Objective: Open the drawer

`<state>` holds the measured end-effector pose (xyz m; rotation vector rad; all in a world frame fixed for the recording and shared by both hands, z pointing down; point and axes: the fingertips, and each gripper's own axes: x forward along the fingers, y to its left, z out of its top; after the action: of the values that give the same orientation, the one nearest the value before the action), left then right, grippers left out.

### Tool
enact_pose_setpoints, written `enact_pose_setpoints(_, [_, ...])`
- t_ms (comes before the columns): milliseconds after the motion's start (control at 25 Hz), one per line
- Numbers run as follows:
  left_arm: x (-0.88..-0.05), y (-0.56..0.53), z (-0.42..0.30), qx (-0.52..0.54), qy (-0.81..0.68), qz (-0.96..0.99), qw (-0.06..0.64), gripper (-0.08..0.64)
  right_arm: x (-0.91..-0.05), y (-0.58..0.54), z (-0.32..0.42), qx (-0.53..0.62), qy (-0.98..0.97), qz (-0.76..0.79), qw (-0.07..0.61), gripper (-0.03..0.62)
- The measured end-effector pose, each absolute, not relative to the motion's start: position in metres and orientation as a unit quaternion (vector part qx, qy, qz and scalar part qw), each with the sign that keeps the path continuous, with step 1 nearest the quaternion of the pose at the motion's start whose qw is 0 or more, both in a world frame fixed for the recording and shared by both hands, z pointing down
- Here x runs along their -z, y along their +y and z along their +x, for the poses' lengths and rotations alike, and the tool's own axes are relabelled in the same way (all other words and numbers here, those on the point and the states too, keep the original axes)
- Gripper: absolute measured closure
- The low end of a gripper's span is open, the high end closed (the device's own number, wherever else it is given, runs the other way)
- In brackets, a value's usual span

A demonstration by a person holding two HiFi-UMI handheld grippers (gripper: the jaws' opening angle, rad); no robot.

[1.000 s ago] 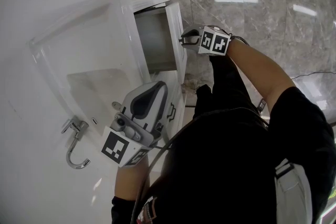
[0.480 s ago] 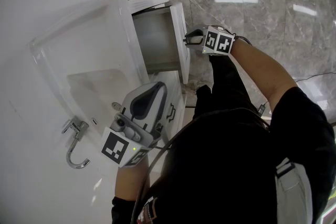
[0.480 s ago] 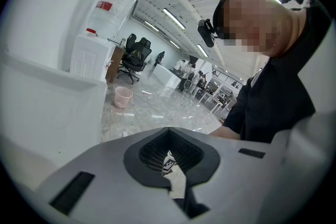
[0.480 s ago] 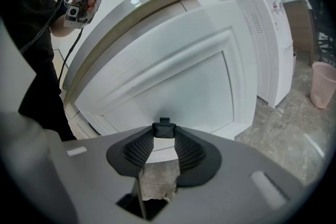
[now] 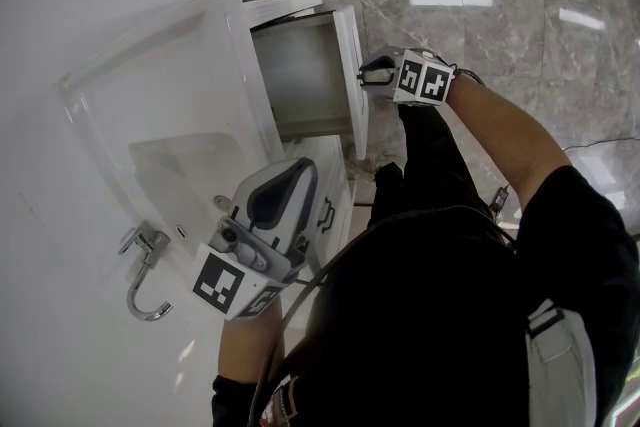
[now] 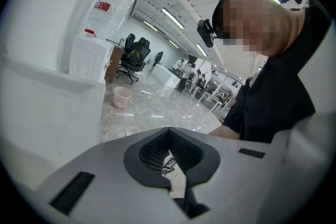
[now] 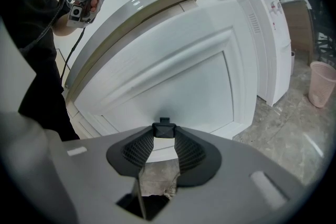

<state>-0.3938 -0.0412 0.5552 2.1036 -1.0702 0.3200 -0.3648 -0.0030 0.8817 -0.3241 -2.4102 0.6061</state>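
Note:
The white drawer at the top of the vanity cabinet stands pulled out, and its empty grey inside shows. My right gripper is at the drawer front, shut on the small dark drawer handle, which sits between the fingertips. The white panelled drawer front fills the right gripper view. My left gripper hangs over the counter edge near the basin, apart from the drawer. Its jaws meet with nothing between them.
A white countertop with a sunken basin and a chrome tap lies at the left. A lower drawer with a black handle sits under my left gripper. Grey marble floor lies to the right. A pink bin stands farther off.
My right gripper has moved right with the handle, and the drawer has slid further out. My left gripper has stayed where it was.

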Motion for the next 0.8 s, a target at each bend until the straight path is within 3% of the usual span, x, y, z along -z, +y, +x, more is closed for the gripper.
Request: enact_pose_setpoints(800, [-0.555, -0.044, -0.379, -0.127, -0.407, 0.827, 0.366, 0.560, -0.882, -0.005, -0.344, -0.234, -0.914, -0.117, 0.310, 0.471])
